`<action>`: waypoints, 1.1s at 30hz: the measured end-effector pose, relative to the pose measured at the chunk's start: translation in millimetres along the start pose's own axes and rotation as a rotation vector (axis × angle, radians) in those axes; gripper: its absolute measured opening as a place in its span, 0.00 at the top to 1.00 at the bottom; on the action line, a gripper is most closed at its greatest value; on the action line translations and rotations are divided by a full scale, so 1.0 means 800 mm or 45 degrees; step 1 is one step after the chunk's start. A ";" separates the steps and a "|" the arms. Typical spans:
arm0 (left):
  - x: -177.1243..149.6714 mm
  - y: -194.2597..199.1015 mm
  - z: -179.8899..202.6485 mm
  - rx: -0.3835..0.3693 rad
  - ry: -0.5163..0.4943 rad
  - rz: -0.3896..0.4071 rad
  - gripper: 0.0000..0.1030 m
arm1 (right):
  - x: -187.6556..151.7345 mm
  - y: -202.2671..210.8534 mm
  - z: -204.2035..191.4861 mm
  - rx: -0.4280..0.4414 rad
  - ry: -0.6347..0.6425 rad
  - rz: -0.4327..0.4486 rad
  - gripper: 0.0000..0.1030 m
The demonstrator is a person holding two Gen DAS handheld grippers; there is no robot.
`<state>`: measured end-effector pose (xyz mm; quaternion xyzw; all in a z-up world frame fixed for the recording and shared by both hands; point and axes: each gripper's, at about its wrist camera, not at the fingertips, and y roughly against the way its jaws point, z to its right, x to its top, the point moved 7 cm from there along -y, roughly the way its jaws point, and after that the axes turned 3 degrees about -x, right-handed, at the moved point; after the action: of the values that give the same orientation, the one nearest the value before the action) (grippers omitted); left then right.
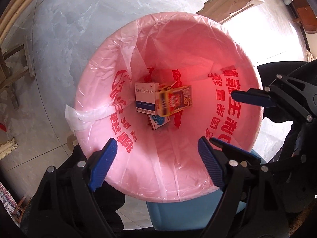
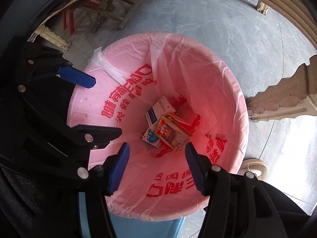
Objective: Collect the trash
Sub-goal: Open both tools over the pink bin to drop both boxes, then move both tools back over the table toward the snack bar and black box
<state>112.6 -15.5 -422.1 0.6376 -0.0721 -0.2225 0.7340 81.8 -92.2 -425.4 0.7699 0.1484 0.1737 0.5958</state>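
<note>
We look down on a grey marbled stone-tile floor, glossy, with thin curved joints. Carved cream table legs stand on it. A weathered wooden stool frame with red bars sits beyond. Bright daylight glares off the floor at one side.

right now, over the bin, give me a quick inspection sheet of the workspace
surface: grey marbled floor.
job's things: blue bin with pink liner; white medicine box, red-yellow box and blue-white box inside.
clutter: nothing seen.
grippers: left gripper and right gripper open, empty, above the bin mouth.
cables: nothing seen.
surroundings: carved table legs, wooden stool, a shoe.
</note>
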 end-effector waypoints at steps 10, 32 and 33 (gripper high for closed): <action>0.002 0.006 0.000 0.034 0.001 0.020 0.21 | 0.001 0.000 0.007 -0.034 -0.035 -0.011 0.32; -0.058 0.324 0.022 0.170 -0.055 0.394 0.15 | 0.041 0.354 0.017 -0.073 0.131 0.439 0.17; -0.054 0.349 0.022 0.171 -0.064 0.429 0.15 | 0.052 0.377 0.018 -0.048 0.133 0.459 0.17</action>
<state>132.7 11.2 -141.0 0.6583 -0.2107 -0.1070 0.7147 131.9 -160.4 -132.6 0.7627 0.0355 0.3202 0.5608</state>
